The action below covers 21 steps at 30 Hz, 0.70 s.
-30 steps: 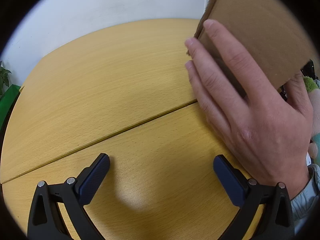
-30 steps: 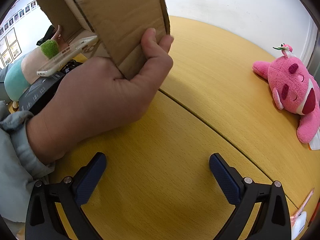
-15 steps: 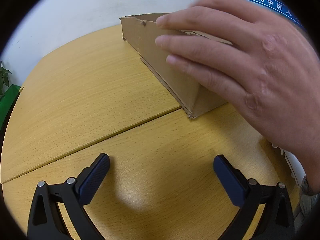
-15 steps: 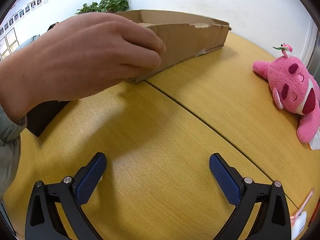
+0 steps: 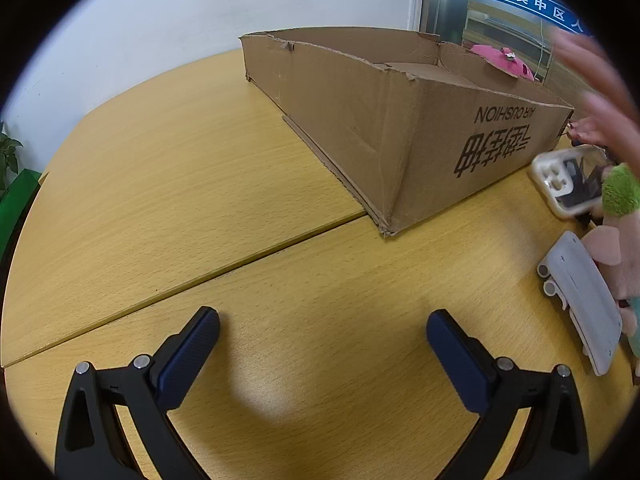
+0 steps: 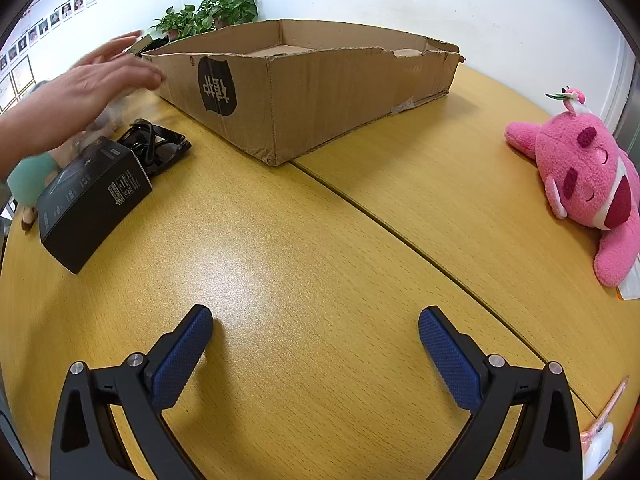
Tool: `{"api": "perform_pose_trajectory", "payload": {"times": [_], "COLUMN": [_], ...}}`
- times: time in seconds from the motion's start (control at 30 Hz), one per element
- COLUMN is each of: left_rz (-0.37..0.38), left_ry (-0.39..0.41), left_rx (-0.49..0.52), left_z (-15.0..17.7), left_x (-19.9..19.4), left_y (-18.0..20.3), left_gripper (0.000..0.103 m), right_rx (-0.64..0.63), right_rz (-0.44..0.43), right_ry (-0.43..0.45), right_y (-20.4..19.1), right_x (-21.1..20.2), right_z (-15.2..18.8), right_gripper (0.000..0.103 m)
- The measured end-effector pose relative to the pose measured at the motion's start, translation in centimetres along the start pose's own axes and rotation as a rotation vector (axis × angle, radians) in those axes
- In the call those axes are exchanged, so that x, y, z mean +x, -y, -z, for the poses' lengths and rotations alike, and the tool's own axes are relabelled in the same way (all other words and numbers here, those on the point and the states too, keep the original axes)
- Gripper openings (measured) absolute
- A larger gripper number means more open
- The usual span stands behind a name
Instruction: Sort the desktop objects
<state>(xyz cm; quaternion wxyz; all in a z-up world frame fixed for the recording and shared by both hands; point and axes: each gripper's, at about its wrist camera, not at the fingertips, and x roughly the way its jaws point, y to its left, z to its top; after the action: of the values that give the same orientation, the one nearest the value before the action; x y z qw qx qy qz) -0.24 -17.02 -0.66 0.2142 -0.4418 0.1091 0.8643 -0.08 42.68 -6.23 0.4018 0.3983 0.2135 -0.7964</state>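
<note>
Your left tongs and right tongs both hang spread wide and empty over the near part of the bench; the cardboard box sits toward its far edge, well ahead of both. The pink plush lies near the right edge, well apart from your right tongs; it looks soft and light, so pinch its plump body. The black box at the left looks stiff and slick; grip across its narrow sides.
</note>
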Motion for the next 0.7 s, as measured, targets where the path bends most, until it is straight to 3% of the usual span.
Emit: {"api": "perform_pose_trajectory", "payload": {"times": [0.6,0.67,0.7], "left_rz": [-0.002,-0.002,-0.002], "left_ry": [0.000,0.000,0.000], "left_rx": [-0.001,0.000,0.000], "left_z": [-0.7,-0.7,-0.5], "left_x": [1.5,1.6,1.6], "left_y": [0.1,-0.1,-0.2], "left_gripper": [0.103,0.103,0.103], "right_rx": [0.000,0.043,0.128], "right_rz": [-0.002,0.027,0.086], "right_ry": [0.000,-0.001,-0.003], "right_y": [0.9,0.8,0.7], "right_x": [0.4,0.8,1.2], "right_z": [-0.2,-0.6,-1.1], "right_gripper": [0.103,0.103,0.103]}}
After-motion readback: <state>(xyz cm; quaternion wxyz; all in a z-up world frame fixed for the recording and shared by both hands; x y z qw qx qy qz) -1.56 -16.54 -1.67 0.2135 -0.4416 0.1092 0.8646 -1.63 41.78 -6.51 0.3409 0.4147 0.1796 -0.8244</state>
